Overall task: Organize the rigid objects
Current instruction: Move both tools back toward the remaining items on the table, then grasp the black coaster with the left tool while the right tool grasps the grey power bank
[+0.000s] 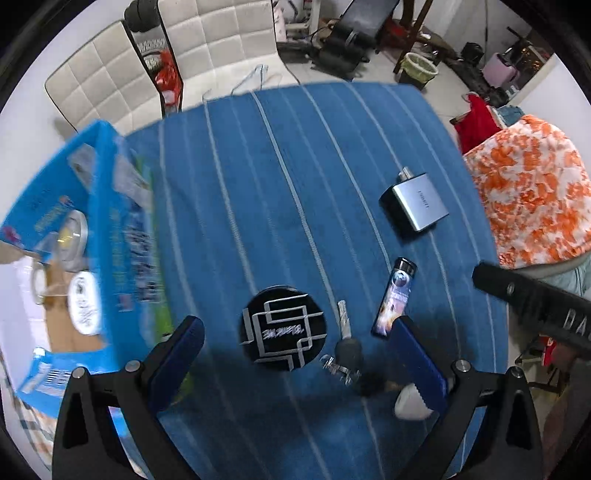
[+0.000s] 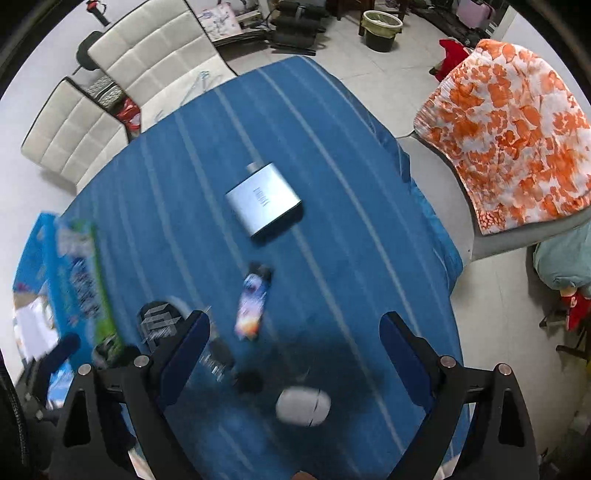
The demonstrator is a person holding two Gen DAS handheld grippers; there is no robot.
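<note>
Both of our grippers hang over a table draped in a blue cloth with pale stripes. Beyond its far edge we see two cream quilted chairs, a lined waste bin on the tiled floor, and an orange-and-white patterned cloth thrown over furniture at the right.

At the table's left edge stands a blue cardboard box (a few things already lie inside it, including a round metal piece and an oval white item).

Our left gripper is spread wide and holds nothing. Between its fingers, on the cloth, lie a black round tin with a white line pattern and, just beside it, a key with a black head. A printed lighter lies by the right fingertip, a small white case is partly hidden behind that finger, and a silver charger sits farther off.

Our right gripper is likewise wide open and empty. In its blurred view the charger lies ahead, the lighter nearer its left finger, and the white case between the fingers, close to the camera.
</note>
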